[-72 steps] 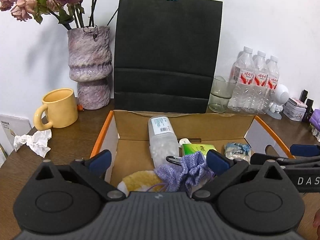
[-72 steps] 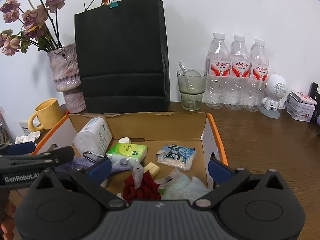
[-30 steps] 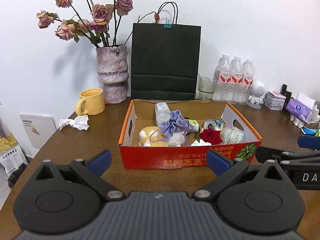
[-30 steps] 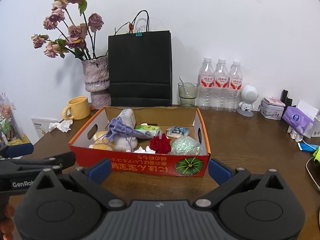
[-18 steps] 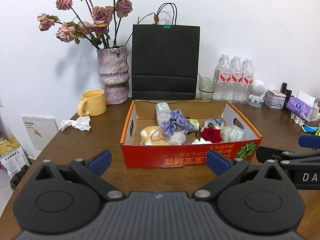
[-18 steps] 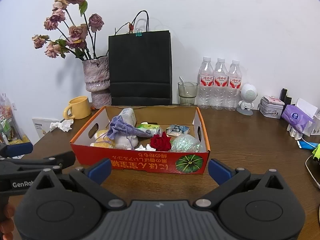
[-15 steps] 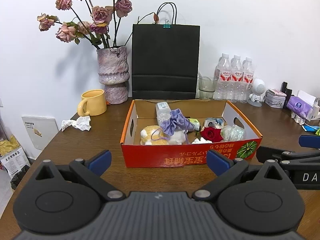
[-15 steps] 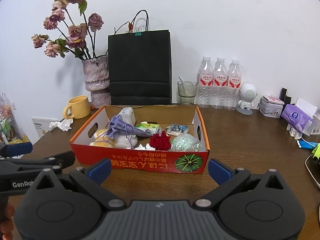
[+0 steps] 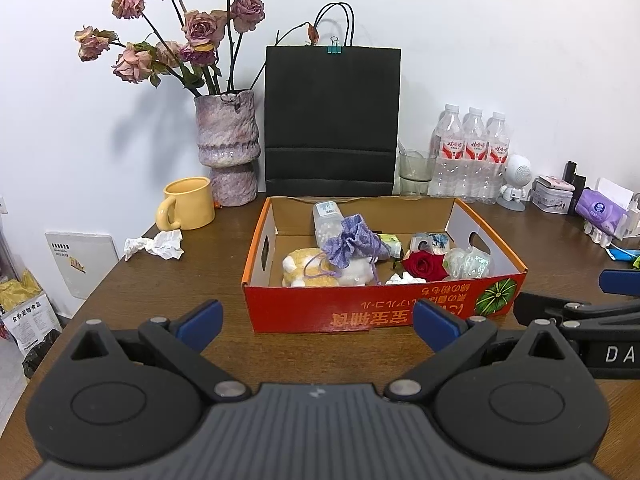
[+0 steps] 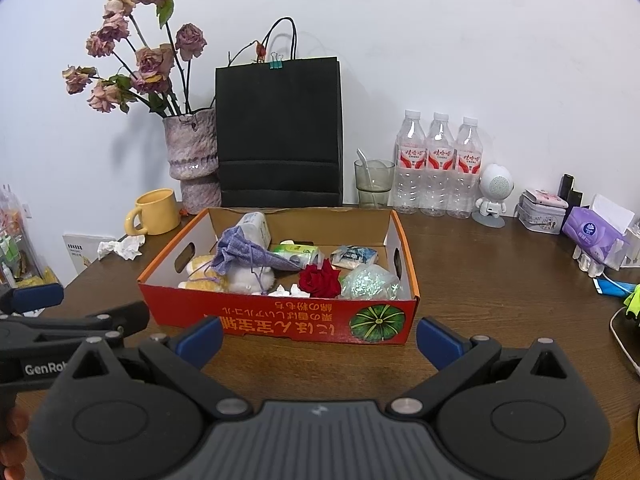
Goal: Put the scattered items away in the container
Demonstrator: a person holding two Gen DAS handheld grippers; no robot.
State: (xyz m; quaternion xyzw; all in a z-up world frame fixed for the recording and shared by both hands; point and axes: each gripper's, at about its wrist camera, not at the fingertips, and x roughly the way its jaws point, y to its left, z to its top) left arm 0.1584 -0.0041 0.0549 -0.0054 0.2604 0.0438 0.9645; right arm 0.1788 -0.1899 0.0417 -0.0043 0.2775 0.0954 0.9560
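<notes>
Both claws are held low over the counter [image 9: 168, 292], pulled back from the box [image 9: 384, 312]. The left claw [image 9: 316, 316] is spread apart and empty; the right claw [image 10: 318, 338] is spread apart and empty too. The step in hand is judged to be a last check, with the tidying nearly done. If anything is left, the crumpled tissue [image 9: 154, 243], ahead and well left of the left claw, would be the likely candidate. It should be pinched at its bulk, not by a loose edge, and lifted clear over the box wall.

Just ahead of the claws the box front is seen: glossy red printed cardboard, plain brown inside, with oval hand slots in the side walls. Inside it, soft things are heaped: a fuzzy plush toy [image 9: 310, 270], a gathered purple cloth pouch [image 9: 352, 240] lying on it, a red rose [image 10: 320, 278], a crinkly clear wrapper [image 10: 370, 280] and a ribbed plastic bottle [image 9: 328, 220] toward the back.

Farther ahead, a smooth yellow mug [image 9: 188, 204], a rough mottled vase [image 9: 228, 152], a matte black paper bag [image 9: 332, 120] and three clear water bottles [image 10: 438, 164] are lined against the wall.
</notes>
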